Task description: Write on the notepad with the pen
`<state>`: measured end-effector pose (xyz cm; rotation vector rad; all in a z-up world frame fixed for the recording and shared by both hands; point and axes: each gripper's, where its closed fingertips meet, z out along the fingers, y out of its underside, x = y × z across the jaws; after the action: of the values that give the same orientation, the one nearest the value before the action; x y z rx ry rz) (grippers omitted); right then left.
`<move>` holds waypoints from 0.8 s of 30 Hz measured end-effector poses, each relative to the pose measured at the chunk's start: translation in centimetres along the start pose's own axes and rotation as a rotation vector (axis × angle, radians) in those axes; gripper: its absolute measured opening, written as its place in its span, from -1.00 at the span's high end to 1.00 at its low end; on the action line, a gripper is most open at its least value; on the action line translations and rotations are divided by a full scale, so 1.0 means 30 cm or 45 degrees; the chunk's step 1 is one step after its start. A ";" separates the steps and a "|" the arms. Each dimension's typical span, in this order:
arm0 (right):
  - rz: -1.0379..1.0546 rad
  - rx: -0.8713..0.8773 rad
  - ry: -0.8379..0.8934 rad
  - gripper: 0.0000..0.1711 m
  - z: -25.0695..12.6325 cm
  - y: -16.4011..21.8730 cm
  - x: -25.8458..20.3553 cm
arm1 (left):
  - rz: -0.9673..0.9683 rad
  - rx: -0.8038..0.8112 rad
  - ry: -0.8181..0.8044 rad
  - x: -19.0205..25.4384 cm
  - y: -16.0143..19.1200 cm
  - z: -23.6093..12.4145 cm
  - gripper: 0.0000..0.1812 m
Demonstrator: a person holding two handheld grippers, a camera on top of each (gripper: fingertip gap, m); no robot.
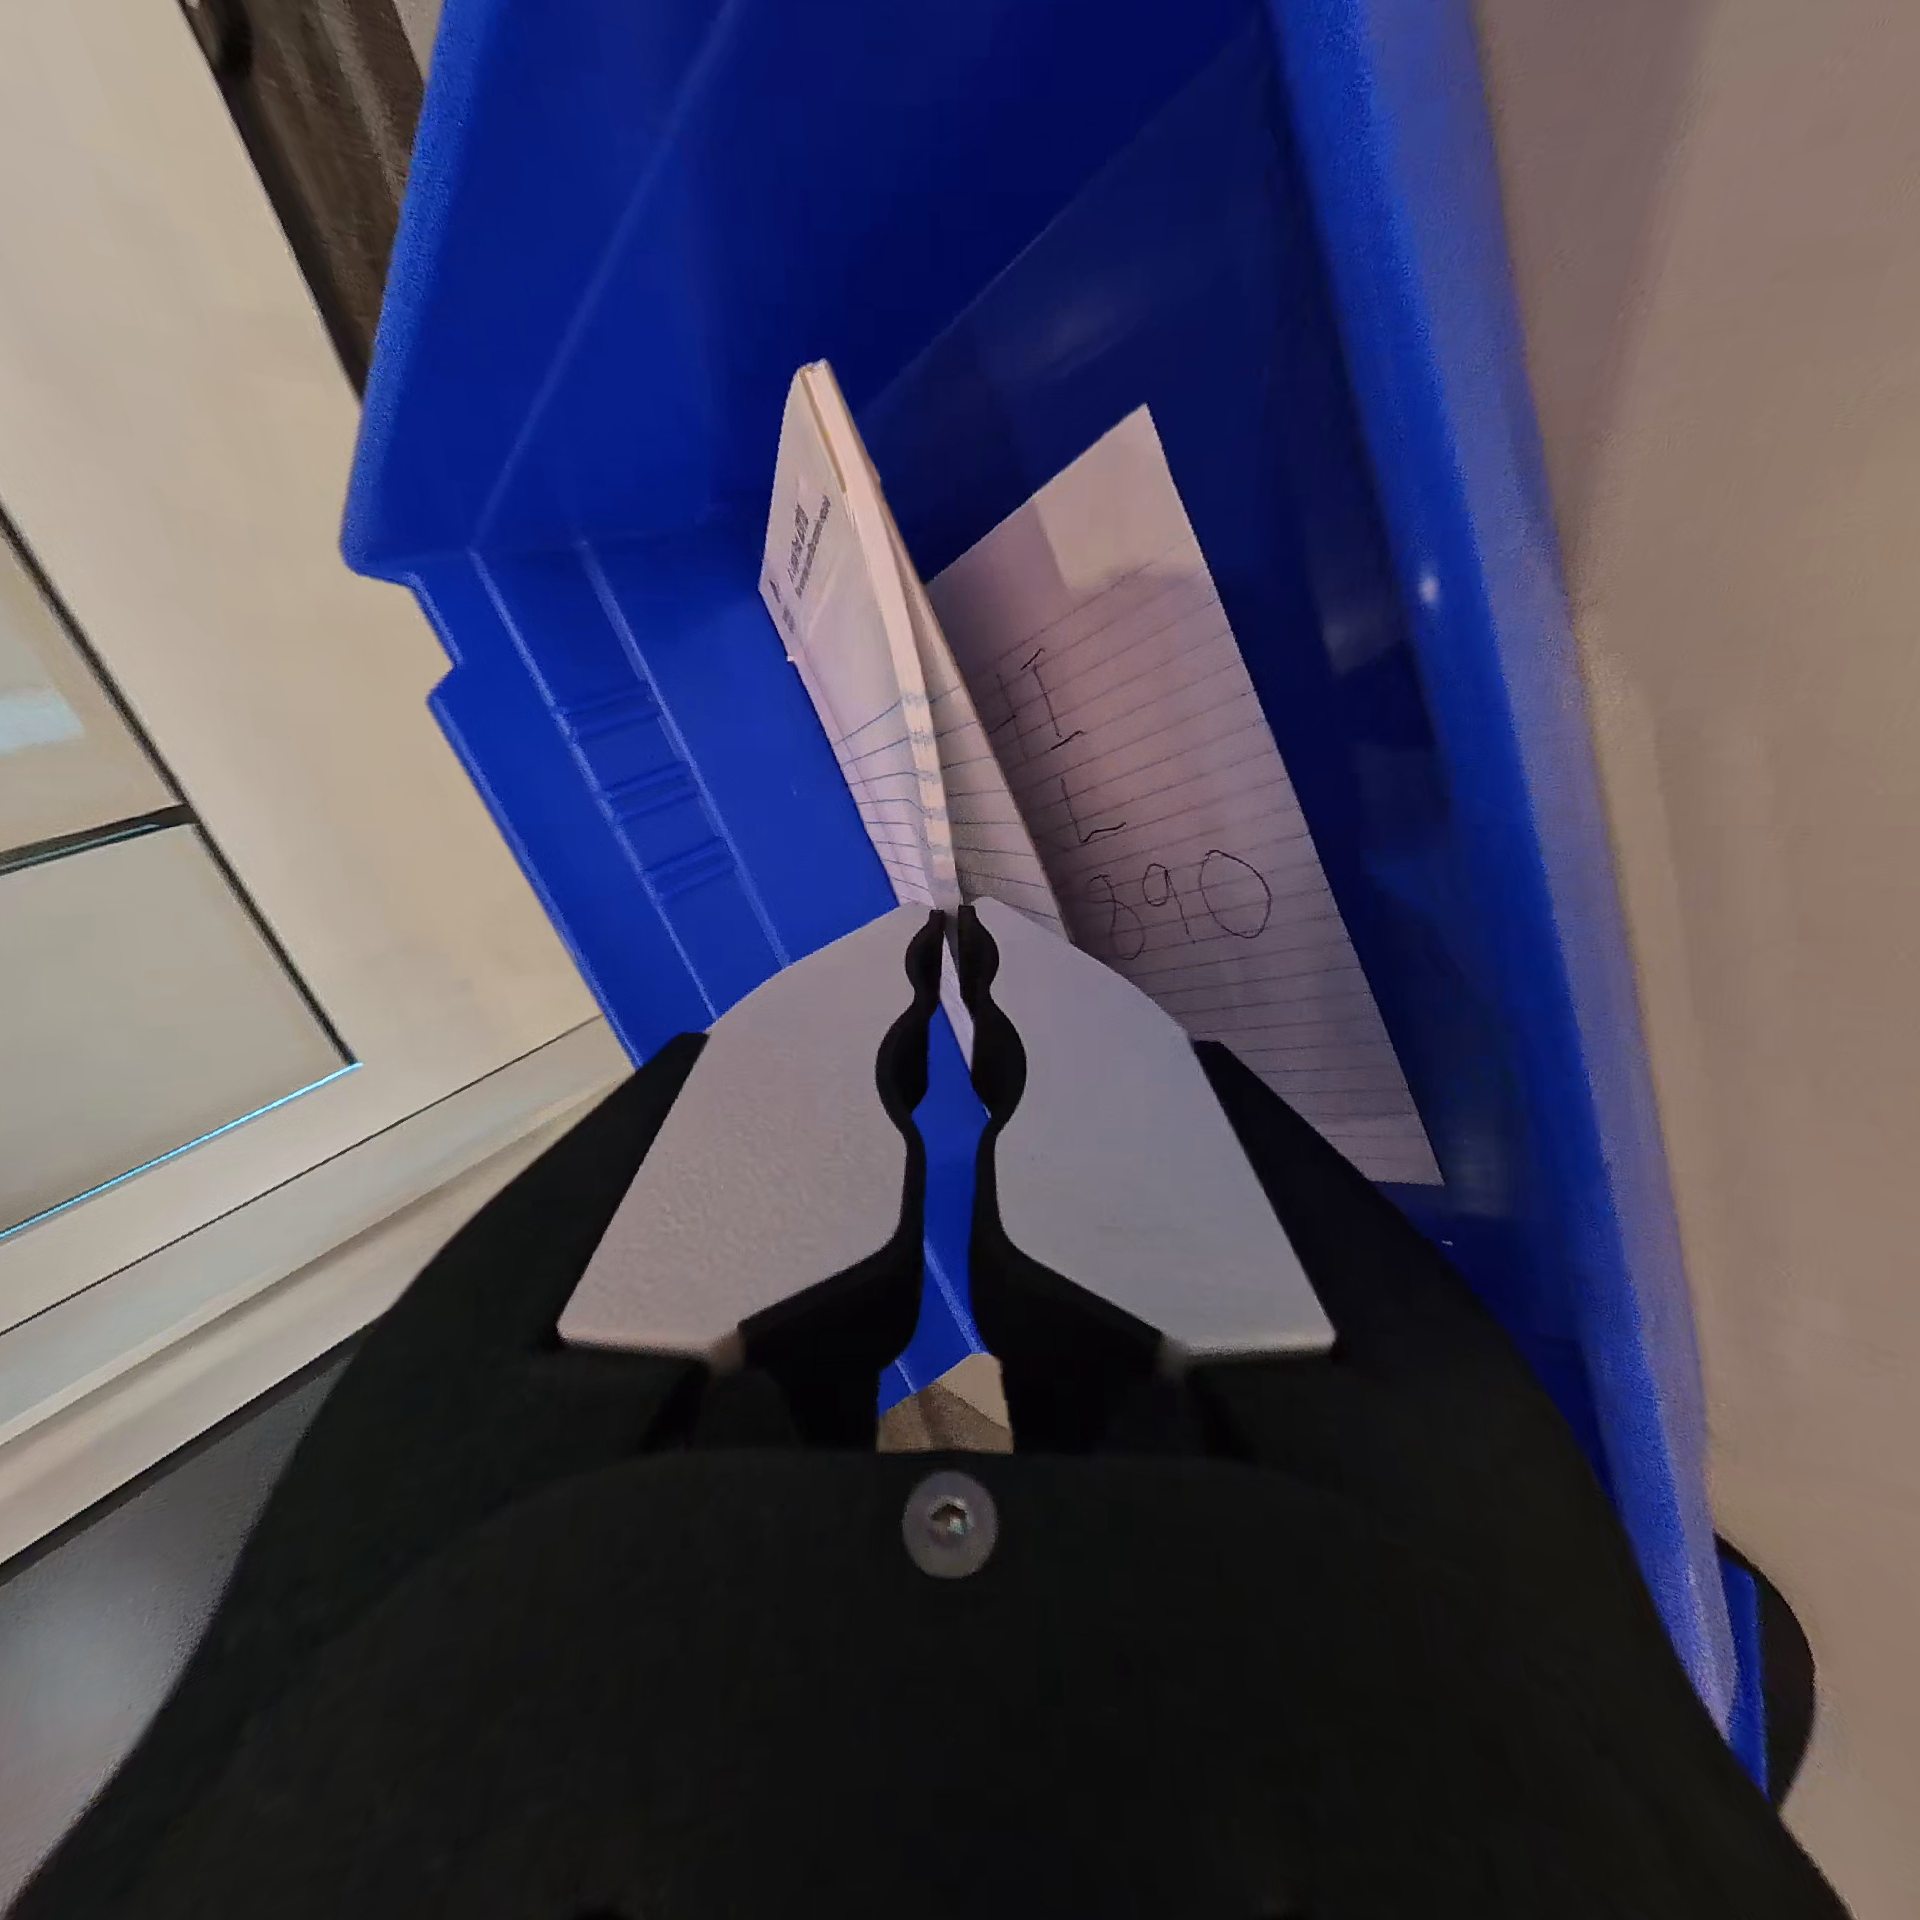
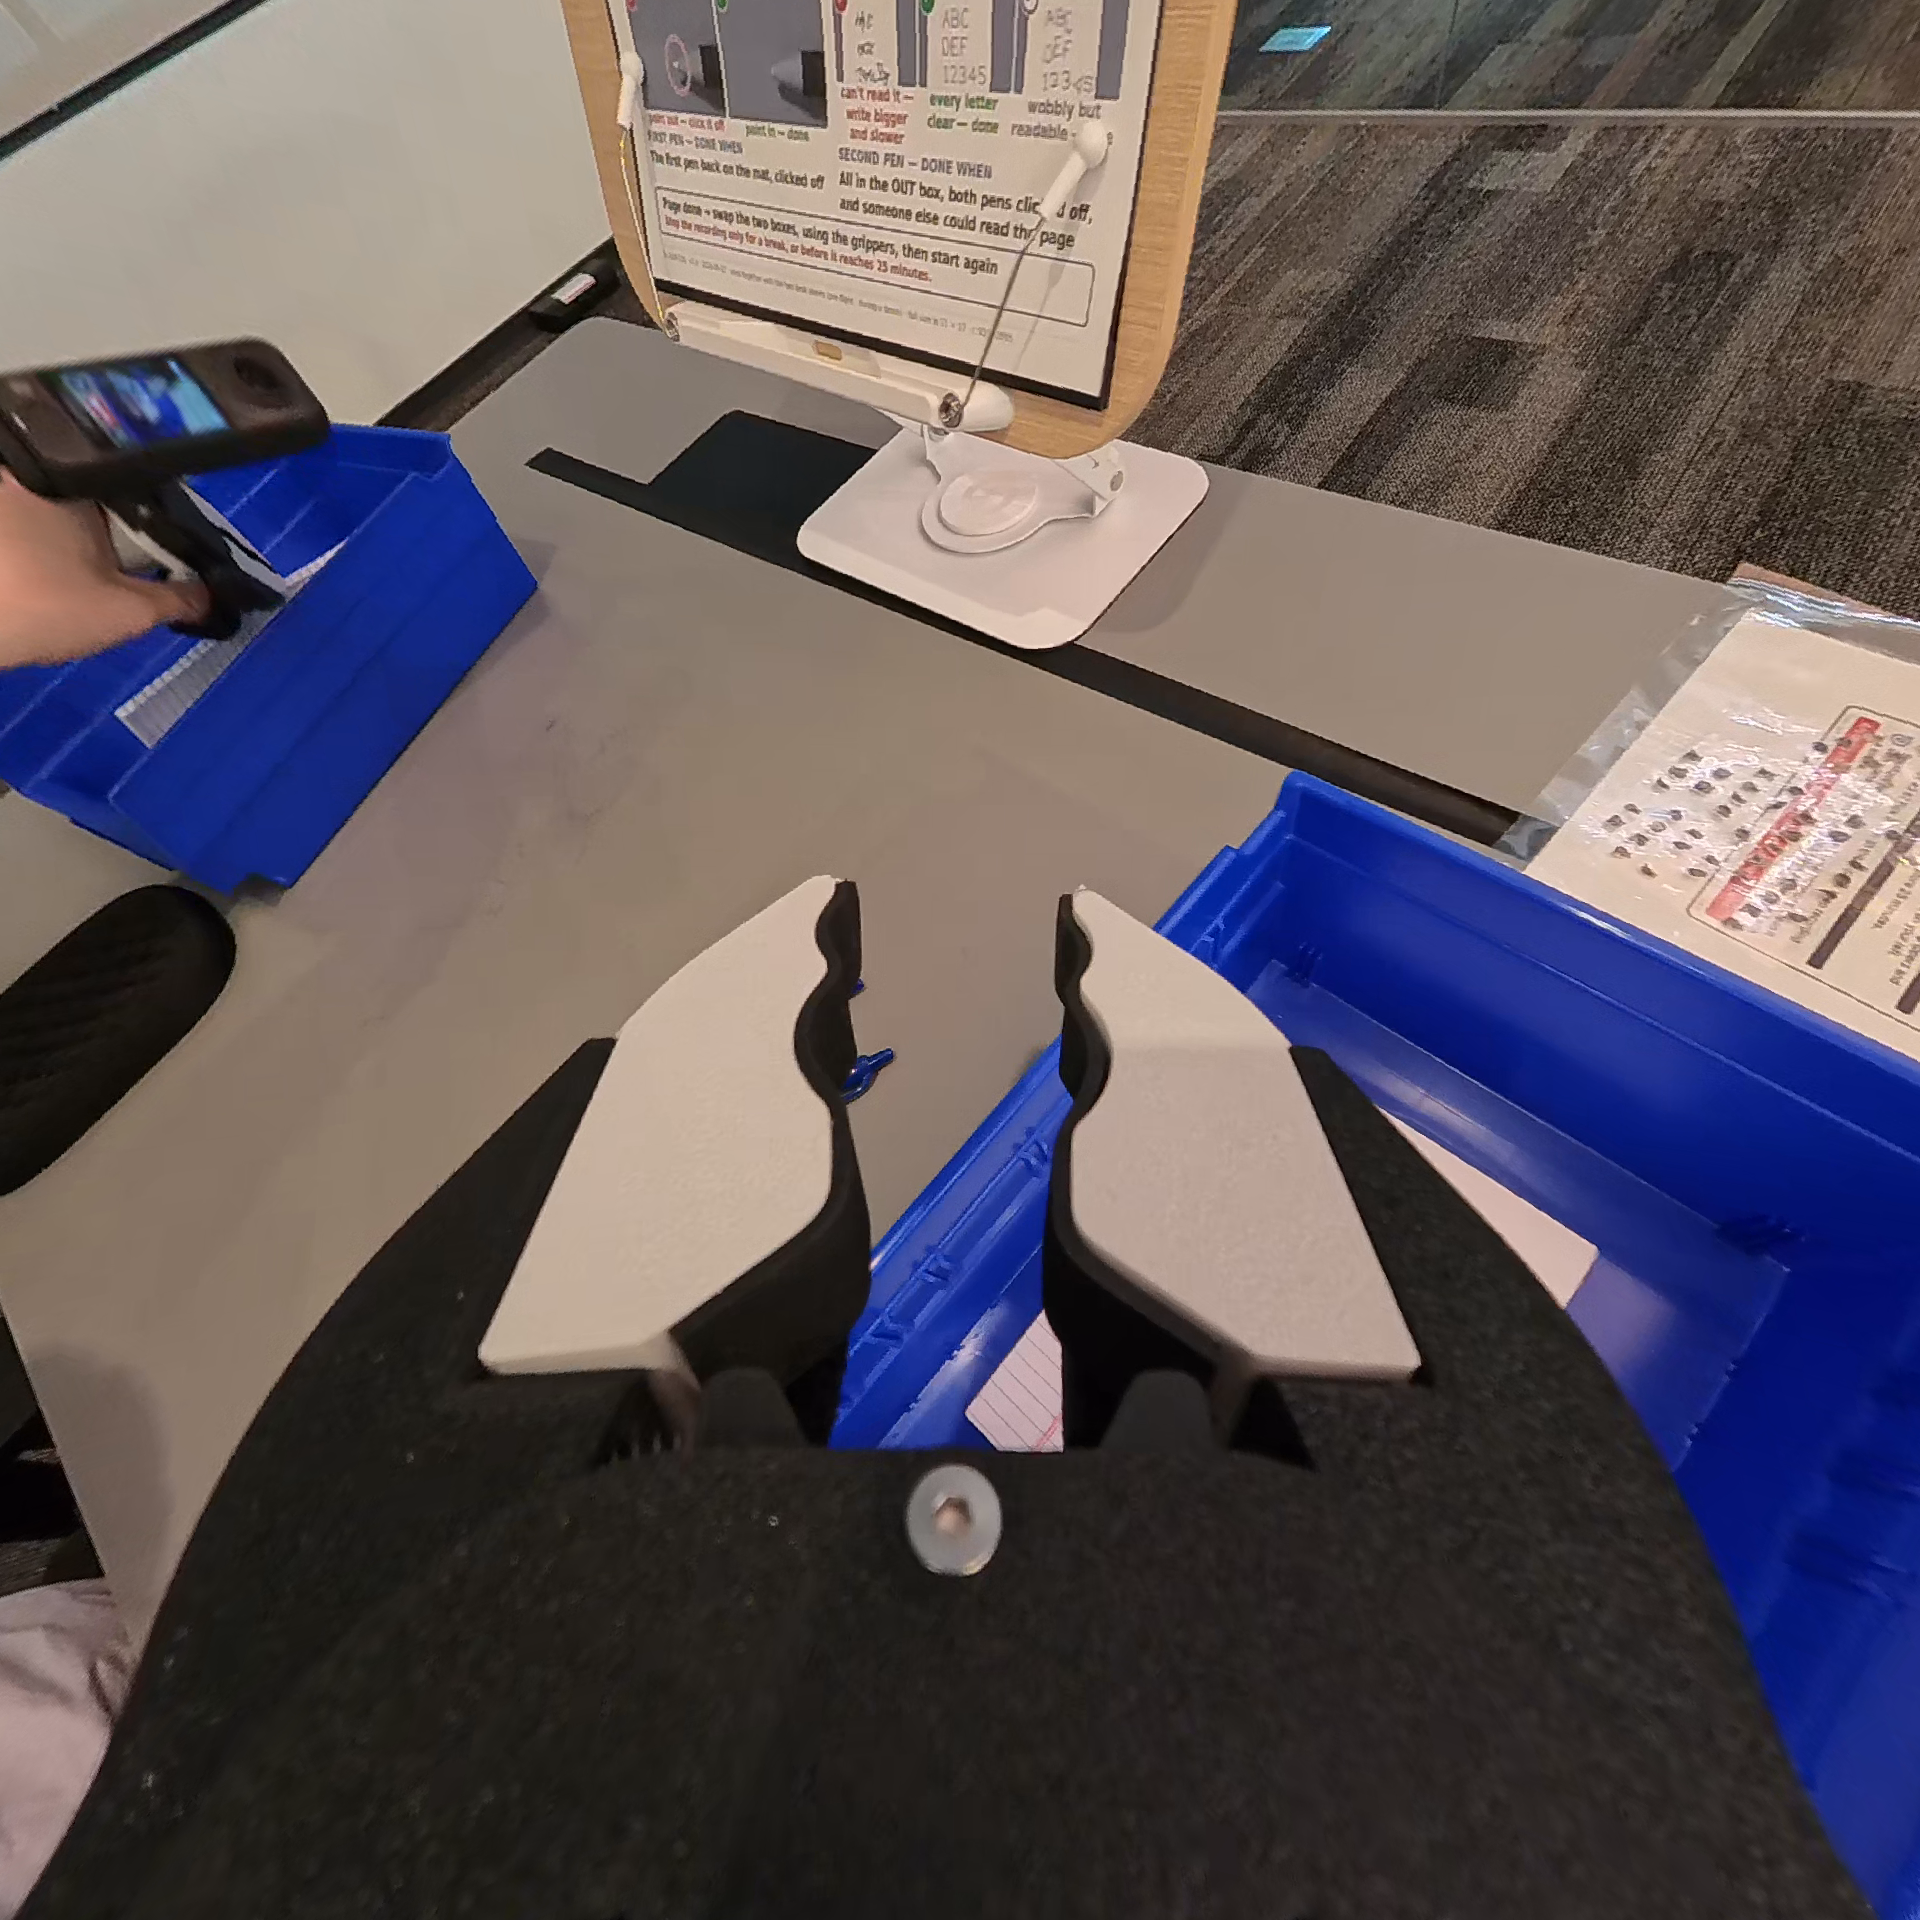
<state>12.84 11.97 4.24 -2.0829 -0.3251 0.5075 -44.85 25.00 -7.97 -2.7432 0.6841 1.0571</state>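
left tool [image 1: 951,920]: jaws all but closed, tips pinching the near edge of the notepad [image 1: 904,665]; only a few sheets or the cover in the bite, can't tell how many.
notepad: standing on edge inside a blue bin [image 1: 644,343], fanned open; a lined sheet with handwriting [image 1: 1164,790] splays off to the right, against the bin floor.
handling: light, thin paper, floppy. Sheets flex and fan, single leaves will tear or slip out if pulled hard. The glued spine or backing is probably the only stiff part.
grip advice: my call is to take the whole stack near the binding, not loose leaves; a pinch on a few pages likely lets the rest hang and swing.
right tool [image 2: 956,935]: jaws apart, nothing between them, hovering over the edge of a second blue bin [image 2: 1558,997] on the grey counter [image 2: 644,727].
second bin: holds a lined sheet [image 2: 1023,1392], partly hidden by the tool.
pen: small blue object [image 2: 868,1070] beside the left finger of the right tool, mostly hidden; could be it, can't confirm.
farther out: left tool [image 2: 223,603] with a hand [image 2: 73,592] at the other bin, instruction board on a white stand [image 2: 997,540].
risk: pad sliding on the smooth plastic, needs pinning before writing.
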 end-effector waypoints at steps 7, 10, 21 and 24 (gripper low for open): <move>-0.014 -0.008 -0.007 0.59 0.011 -0.003 -0.010 | -0.092 0.024 0.147 -0.044 -0.003 -0.009 0.98; -0.008 -0.001 -0.006 0.59 0.007 -0.006 -0.004 | -0.122 0.060 0.155 -0.080 -0.007 -0.022 0.98; -0.009 0.001 -0.016 0.59 0.008 -0.007 -0.010 | -0.157 0.124 0.245 -0.128 0.030 -0.069 0.99; -0.012 0.001 -0.017 0.59 0.009 -0.007 -0.013 | -0.149 0.150 0.272 -0.119 0.034 -0.088 0.99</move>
<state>12.35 12.11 4.38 -2.0772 -0.3424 0.5165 -46.04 24.70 -3.58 -2.7785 0.5831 0.6842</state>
